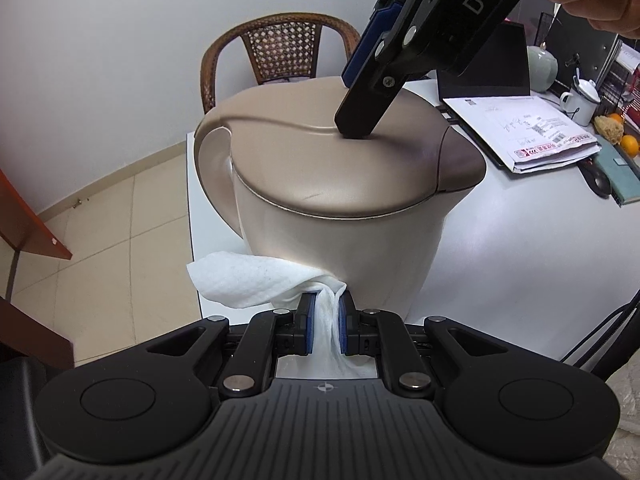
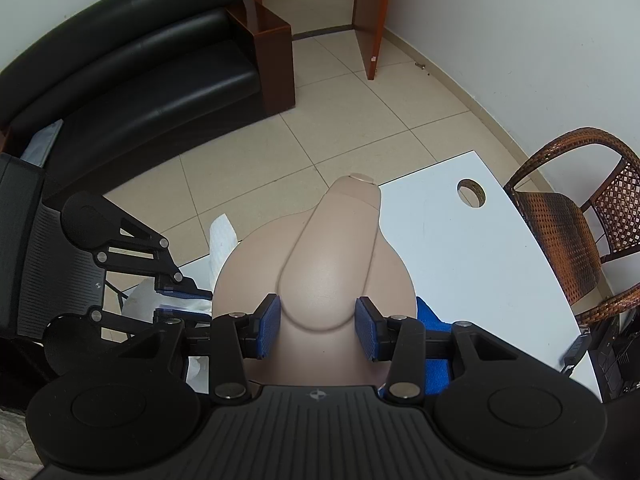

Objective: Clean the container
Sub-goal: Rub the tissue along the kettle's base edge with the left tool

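Standing on the white bench (image 1: 520,260), near its corner: one beige container (image 1: 340,208), a lidded jug with loop handle at 9 o'clock in the left wrist view and a darker spout cap at 3 o'clock; lid down

Item, left gripper (image 1: 325,312): jaws together, clamped on a white paper towel (image 1: 256,280); the towel is pinched between the blue pads and its free part fans toward 10 o'clock, lying against the lower wall of the container

Item, right gripper (image 2: 318,320): coming down from 1 o'clock in the left wrist view, black fingers resting on the lid; in its own view the blue pads sit either side of the raised ridge of the lid, clamped on it

Item, a person's hand (image 1: 608,0): at the top right corner, holding the right gripper's body

Item, wicker chair (image 1: 280,52): behind the bench at 12 o'clock

Item, stack of papers (image 1: 532,132): on the bench at 2 o'clock, well apart from the container

Item, white enamel mug (image 1: 582,98): beyond the papers

Item, black sofa (image 2: 132,72): on the tiled floor, at 10 o'clock in the right wrist view
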